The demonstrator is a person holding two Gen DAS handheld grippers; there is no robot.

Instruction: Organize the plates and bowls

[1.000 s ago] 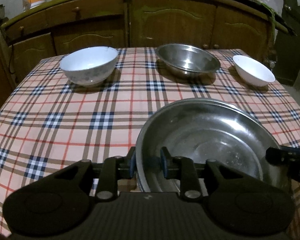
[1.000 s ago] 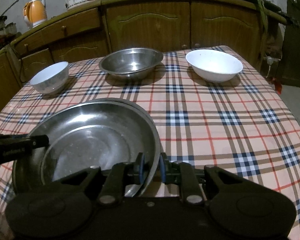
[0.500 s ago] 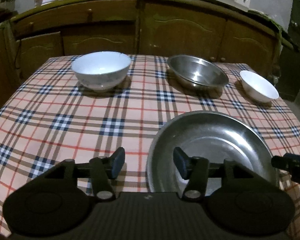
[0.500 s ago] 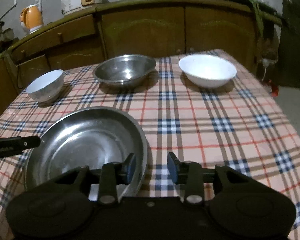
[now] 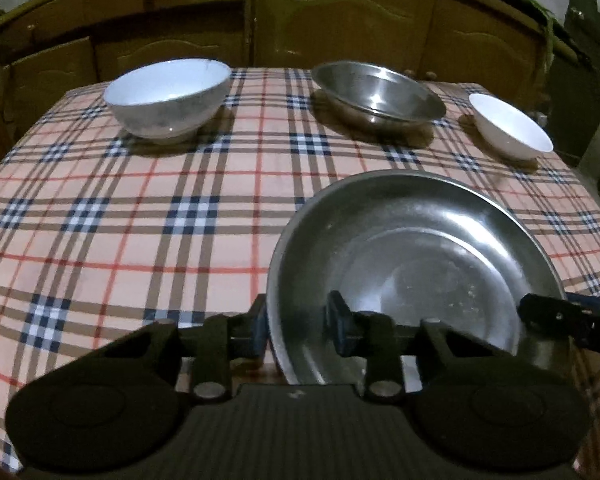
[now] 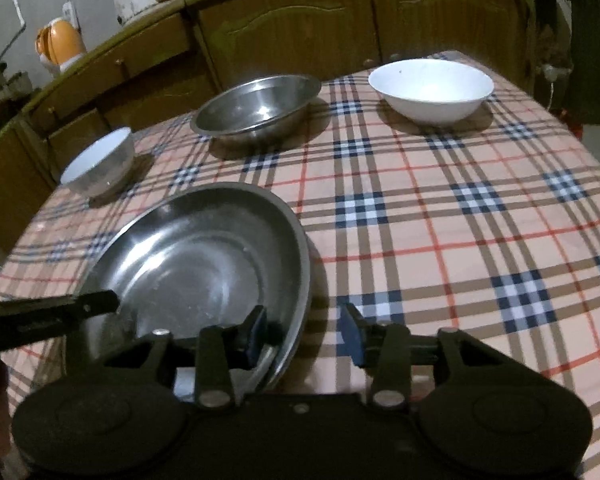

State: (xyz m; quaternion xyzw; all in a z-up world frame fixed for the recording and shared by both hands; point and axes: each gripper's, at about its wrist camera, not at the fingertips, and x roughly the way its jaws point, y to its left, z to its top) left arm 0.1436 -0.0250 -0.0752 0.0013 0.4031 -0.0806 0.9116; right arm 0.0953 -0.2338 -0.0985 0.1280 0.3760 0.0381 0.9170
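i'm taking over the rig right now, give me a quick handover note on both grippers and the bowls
Left gripper: open, its fingers straddling the near left rim of the large steel plate, not clamped.
Right gripper: open, straddling the same plate's right rim, one finger inside and one outside.
The plate sits on the checked tablecloth at the near edge.
At the far side, each standing apart: the white bowl on the left, the steel bowl in the middle, the smaller white bowl on the right.
Done: nothing is stacked yet.
Left: probably grip the plate, then gather the bowls.
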